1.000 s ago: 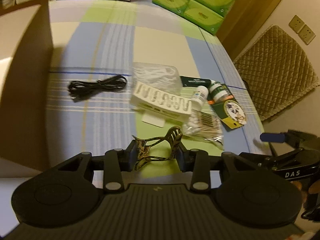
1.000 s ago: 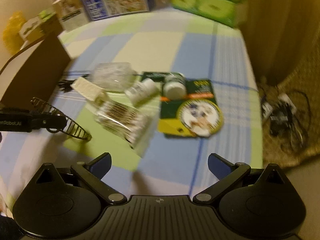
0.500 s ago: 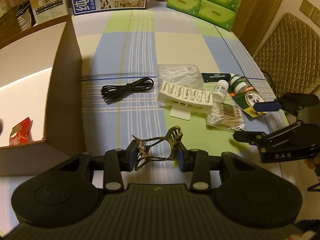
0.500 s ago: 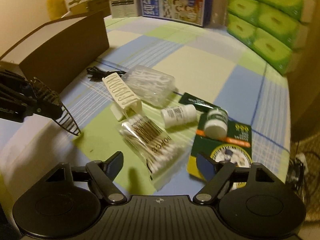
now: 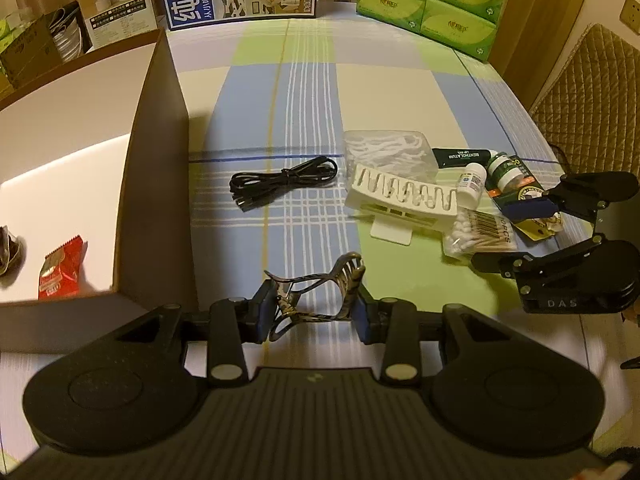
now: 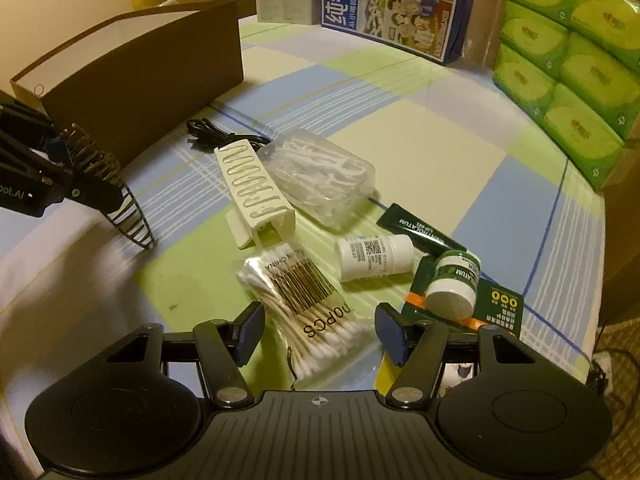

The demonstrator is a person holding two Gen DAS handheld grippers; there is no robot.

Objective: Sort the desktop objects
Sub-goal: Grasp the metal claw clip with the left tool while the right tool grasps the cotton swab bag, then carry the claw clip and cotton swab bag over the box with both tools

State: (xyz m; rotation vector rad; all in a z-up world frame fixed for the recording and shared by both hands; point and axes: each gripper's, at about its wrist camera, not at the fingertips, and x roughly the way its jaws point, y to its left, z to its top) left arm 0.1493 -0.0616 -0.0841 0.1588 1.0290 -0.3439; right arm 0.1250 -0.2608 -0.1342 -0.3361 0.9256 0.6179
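My left gripper [image 5: 314,314] is shut on a tortoiseshell hair claw [image 5: 320,300], held just above the checked tablecloth beside the brown box [image 5: 156,160]. In the right wrist view that left gripper [image 6: 60,172] shows at the left with the hair claw [image 6: 116,196] in it. My right gripper [image 6: 320,330] hangs low over the bag of cotton swabs [image 6: 300,296]. Its jaws are closing, with the bag's near end between the pads and a gap still on each side. A white hair claw [image 6: 252,192], a floss pick box [image 6: 320,176] and a black cable [image 5: 284,184] lie beyond.
A white bottle [image 6: 374,258], a green jar [image 6: 454,284], a dark tube [image 6: 420,232] and a green card [image 6: 500,308] lie right of the swabs. A red packet [image 5: 60,268] lies inside the box. Green tissue packs [image 6: 568,60] and a milk carton [image 6: 392,0] line the far edge.
The right gripper rolled, came down over the cotton swab bag, and its jaws narrowed. The left gripper tilted, bringing the box's inside into view, and kept hold of the tortoiseshell claw.
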